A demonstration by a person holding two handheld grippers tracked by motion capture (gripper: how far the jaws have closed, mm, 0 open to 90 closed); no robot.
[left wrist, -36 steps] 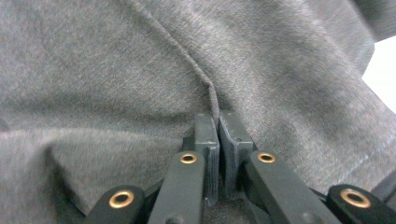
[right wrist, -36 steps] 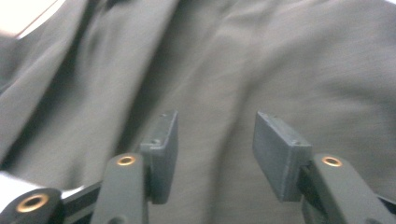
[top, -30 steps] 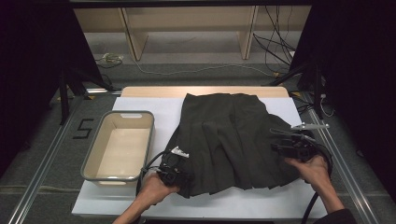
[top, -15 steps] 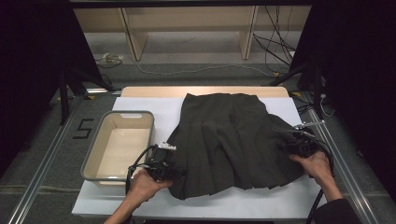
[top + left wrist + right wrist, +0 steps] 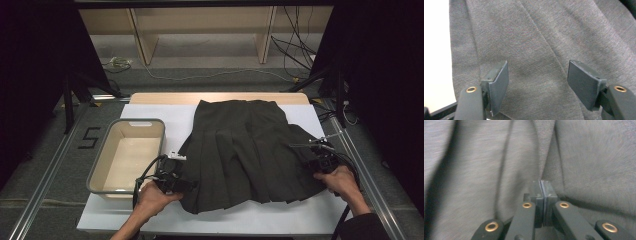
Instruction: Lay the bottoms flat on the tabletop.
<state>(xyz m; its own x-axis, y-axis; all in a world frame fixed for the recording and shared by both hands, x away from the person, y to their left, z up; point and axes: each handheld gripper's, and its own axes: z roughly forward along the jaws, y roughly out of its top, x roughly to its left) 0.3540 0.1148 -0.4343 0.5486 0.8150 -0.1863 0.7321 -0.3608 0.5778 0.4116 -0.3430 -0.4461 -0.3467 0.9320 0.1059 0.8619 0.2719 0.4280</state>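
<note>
Skirt (image 5: 250, 150), dark grey and pleated, lies spread flat on the white sheet (image 5: 310, 220) that covers the bench, waistband at the far side and hem fanned toward the person, so that both lower corners can be reached. At the far left a beige bin (image 5: 100, 170) stands empty just beside the skirt's left edge, near enough, I judge, to take the garment once it is folded.

Next comes the left tongs (image 5: 181, 184), lying low at the skirt's lower left corner. Its jaws have just been opening and now stand spread, with the cloth lying under them and neither pad pressing on it, as the left gripper view shows (image 5: 537, 82). That looks like a let-go or a fresh approach to the edge.

At the right edge of the skirt the right tongs (image 5: 309, 161) have just been closing and now sit pressed together. In the right gripper view (image 5: 541, 195) a pleat fold runs right up to the pads, yet whether any cloth is caught there I cannot tell.
</note>
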